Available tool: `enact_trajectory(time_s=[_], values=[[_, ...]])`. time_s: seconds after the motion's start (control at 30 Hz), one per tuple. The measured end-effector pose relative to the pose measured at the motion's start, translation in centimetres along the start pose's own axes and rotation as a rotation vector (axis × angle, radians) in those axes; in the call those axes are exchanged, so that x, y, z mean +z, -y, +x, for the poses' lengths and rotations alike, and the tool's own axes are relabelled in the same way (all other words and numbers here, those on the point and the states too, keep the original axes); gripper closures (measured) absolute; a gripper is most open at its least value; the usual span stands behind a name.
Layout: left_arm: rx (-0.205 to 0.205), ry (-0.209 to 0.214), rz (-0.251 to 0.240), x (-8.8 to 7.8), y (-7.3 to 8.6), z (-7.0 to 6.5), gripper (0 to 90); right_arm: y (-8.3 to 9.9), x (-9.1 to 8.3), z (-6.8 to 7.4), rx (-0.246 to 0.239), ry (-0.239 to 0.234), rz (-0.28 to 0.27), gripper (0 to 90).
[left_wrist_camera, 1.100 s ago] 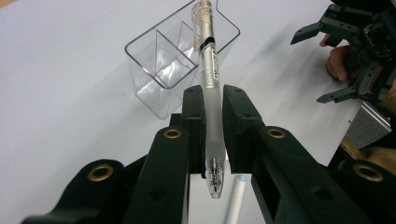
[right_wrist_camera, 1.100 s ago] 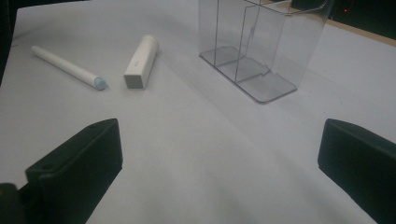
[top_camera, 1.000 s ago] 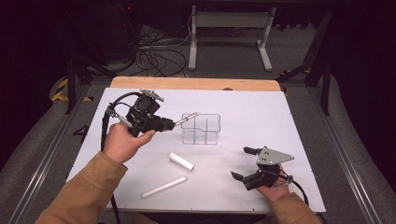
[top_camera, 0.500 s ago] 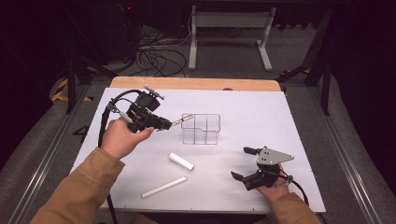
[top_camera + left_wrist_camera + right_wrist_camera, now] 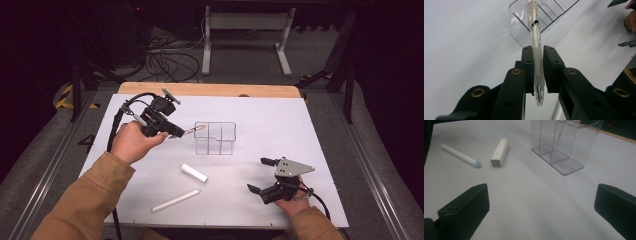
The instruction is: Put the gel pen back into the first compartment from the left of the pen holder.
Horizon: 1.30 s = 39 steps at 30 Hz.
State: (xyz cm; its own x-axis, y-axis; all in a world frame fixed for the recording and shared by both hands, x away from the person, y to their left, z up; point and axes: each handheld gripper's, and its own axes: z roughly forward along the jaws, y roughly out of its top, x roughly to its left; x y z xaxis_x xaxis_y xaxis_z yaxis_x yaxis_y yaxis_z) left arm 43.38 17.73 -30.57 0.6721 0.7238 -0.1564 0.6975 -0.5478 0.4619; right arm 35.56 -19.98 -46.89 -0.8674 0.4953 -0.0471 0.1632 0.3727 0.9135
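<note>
Clear plastic pen (image 5: 535, 47) sits pinched between the two black pads of the left claw (image 5: 537, 68), its clicker end poking out toward the bottom of the left gripper view and its barrel running up the frame. In the high view the left claw (image 5: 176, 132) hangs left of centre, the pen (image 5: 194, 130) reaching rightward to the near rim of the transparent divided organizer (image 5: 215, 137) at mid-frame. The right claw (image 5: 262, 175) rests at lower right on the white tabletop (image 5: 280, 120), jaws spread wide and holding nothing. A white cap (image 5: 194, 173) and a white marker (image 5: 176, 200) lie below the organizer, well apart from both claws.
</note>
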Motion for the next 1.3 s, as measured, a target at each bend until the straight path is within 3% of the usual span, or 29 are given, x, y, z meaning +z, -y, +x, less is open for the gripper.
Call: enact_trajectory(time_s=[0.07, 0.17, 0.23, 0.63, 1.03, 1.3], values=[[-0.005, 0.012, 0.010, 0.1, -0.1, 0.0, 79.8, 0.0, 0.0, 0.0, 0.001, -0.001, 0.000, 0.2], [0.001, -0.006, 0.021, 0.3, -0.4, 0.0, 79.9, 0.0, 0.0, 0.0, 0.001, 0.000, -0.001, 0.2], [0.001, 0.006, 0.028, 0.5, -0.5, 0.0, 79.8, 0.0, 0.0, 0.0, 0.001, -0.001, 0.000, 0.2], [0.014, -0.013, 0.060, 0.7, -1.3, -0.4, 79.8, 0.0, 0.0, 0.0, -0.001, 0.000, 0.004, 0.2], [0.008, -0.036, 0.053, 1.1, -1.8, -0.3, 79.6, 0.0, 0.0, 0.1, -0.002, -0.002, 0.006, 0.2], [0.026, -0.059, 0.035, 1.6, -2.1, -0.5, 78.8, 0.0, 0.0, 0.1, -0.002, -0.004, 0.007, 0.2]])
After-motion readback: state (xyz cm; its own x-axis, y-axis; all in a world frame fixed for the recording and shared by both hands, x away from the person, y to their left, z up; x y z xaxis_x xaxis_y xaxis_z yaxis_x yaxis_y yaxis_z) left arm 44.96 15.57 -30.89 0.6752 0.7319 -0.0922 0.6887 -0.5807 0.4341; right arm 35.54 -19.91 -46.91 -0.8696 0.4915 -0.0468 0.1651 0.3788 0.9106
